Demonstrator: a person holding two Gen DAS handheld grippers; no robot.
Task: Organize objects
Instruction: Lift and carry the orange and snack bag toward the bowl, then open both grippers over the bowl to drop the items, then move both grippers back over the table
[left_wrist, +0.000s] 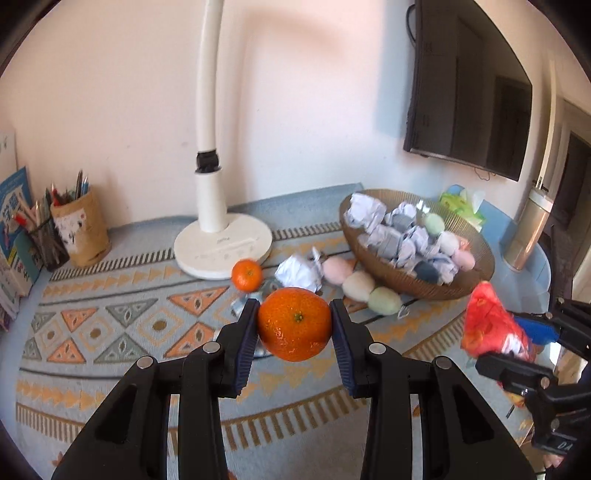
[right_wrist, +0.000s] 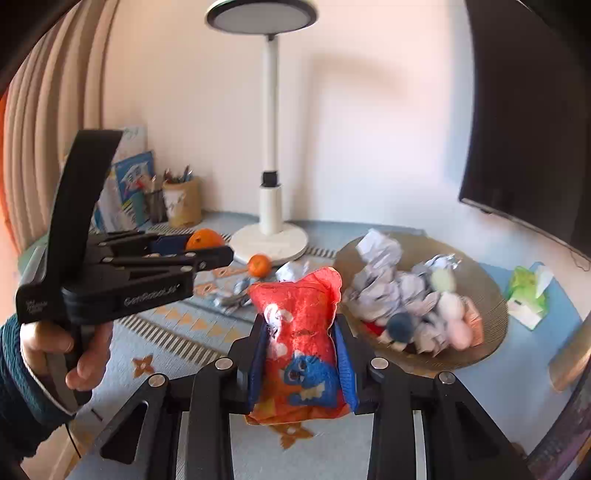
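left hand-held gripper (left_wrist: 294, 325) clamps orange (left_wrist: 294, 324); right hand-held gripper (right_wrist: 301, 354) clamps snack packet (right_wrist: 299, 343); basket (left_wrist: 384, 273) holds crumpled paper (left_wrist: 402, 236)

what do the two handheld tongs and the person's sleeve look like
Both the left tongs and the right tongs are matte black plastic with blue ribbed pads and round silver pivot pins. The left tongs' side carries pale lettering. The hand gripping its handle wears a dark teal knitted sleeve.
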